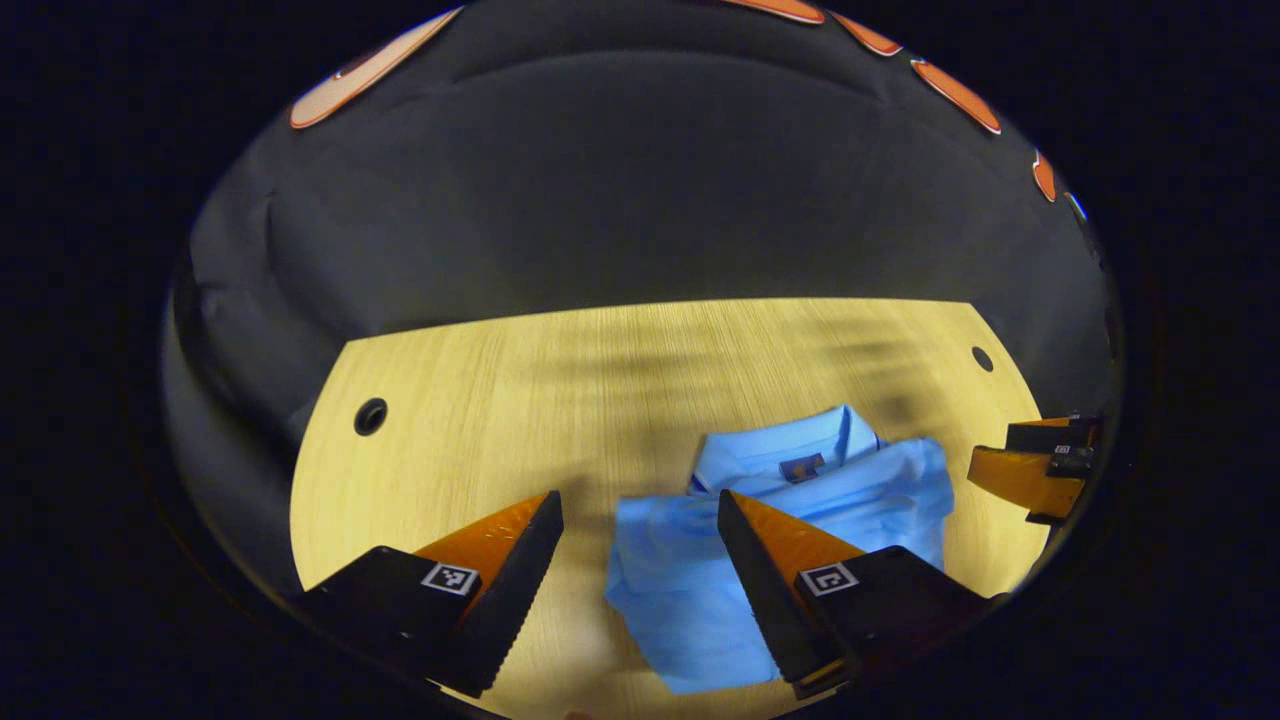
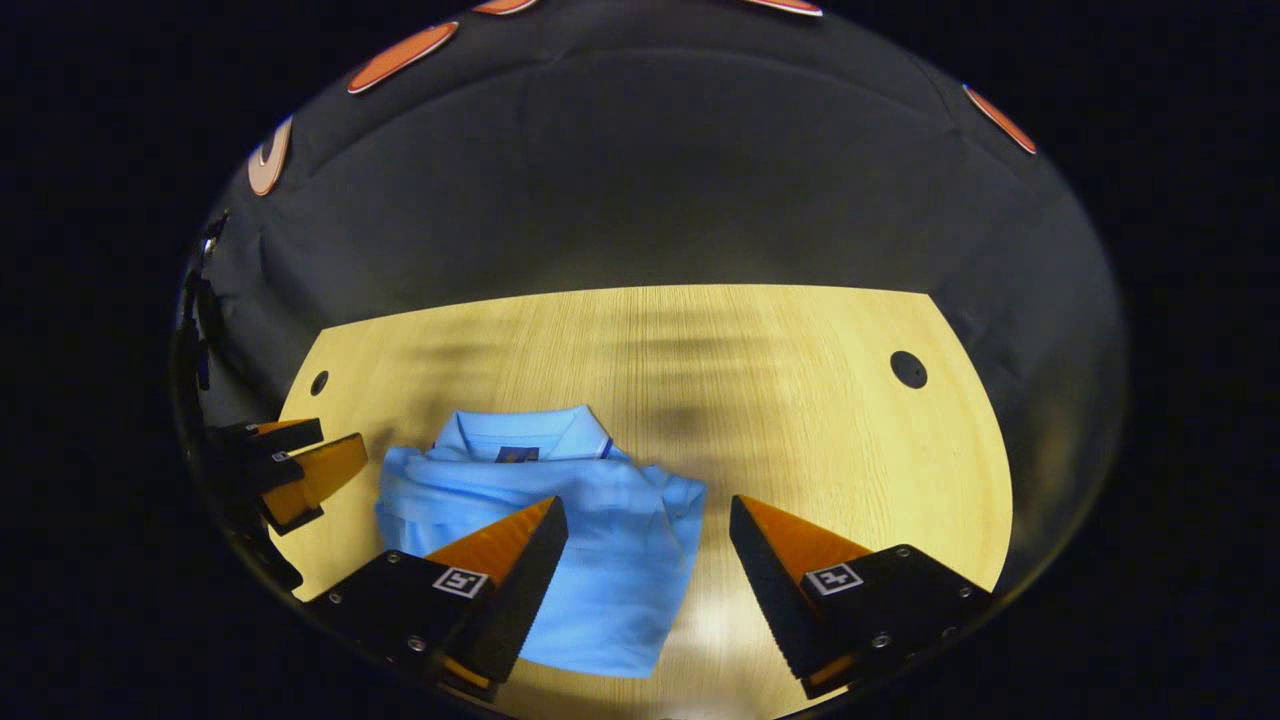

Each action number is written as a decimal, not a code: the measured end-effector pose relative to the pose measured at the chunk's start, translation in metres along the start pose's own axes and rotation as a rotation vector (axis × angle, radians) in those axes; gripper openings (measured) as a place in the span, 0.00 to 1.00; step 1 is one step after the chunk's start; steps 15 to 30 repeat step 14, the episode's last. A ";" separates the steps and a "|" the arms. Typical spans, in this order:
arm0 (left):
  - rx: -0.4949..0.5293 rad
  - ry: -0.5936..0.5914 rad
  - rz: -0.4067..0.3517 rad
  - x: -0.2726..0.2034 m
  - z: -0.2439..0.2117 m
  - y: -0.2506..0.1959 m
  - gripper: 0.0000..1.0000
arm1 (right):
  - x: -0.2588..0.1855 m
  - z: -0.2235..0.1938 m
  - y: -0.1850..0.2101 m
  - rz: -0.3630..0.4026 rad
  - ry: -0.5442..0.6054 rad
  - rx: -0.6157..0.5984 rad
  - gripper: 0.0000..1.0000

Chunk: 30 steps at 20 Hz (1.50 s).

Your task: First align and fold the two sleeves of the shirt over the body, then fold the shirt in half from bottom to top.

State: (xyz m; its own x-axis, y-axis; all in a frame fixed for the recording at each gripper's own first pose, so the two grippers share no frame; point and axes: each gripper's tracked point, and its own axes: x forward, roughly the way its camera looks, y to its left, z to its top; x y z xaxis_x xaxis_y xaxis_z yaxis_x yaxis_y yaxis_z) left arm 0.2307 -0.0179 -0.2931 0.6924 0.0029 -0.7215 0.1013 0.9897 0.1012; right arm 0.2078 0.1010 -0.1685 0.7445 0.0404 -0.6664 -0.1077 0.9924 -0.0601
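A light blue polo shirt (image 1: 700, 590) lies folded into a compact bundle on the wooden table (image 1: 480, 400), collar toward the far side. In the left gripper view my left gripper (image 1: 640, 510) hangs open above the shirt's left edge, nothing between its fingers. The right gripper (image 1: 1035, 470) shows at the right edge of that view. In the right gripper view the shirt (image 2: 600, 570) lies lower left, and my right gripper (image 2: 648, 515) is open above its right edge, holding nothing. The left gripper (image 2: 300, 460) shows at the left there.
The table (image 2: 800, 400) has a round cable hole near each far corner (image 1: 370, 416) (image 2: 908, 369). Black cloth walls close in behind and beside it. Bare wood lies to the left of the shirt in the left gripper view and right of it in the right gripper view.
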 end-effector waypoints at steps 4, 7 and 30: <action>-0.016 -0.175 0.020 -0.051 0.042 0.009 1.00 | -0.030 0.011 0.002 0.007 -0.080 0.003 0.99; -0.023 -0.273 0.024 -0.093 0.061 0.013 1.00 | -0.063 0.023 0.006 0.012 -0.168 -0.009 0.99; -0.064 -0.500 0.023 -0.196 0.073 0.018 1.00 | -0.152 0.023 -0.004 -0.024 -0.397 -0.059 0.99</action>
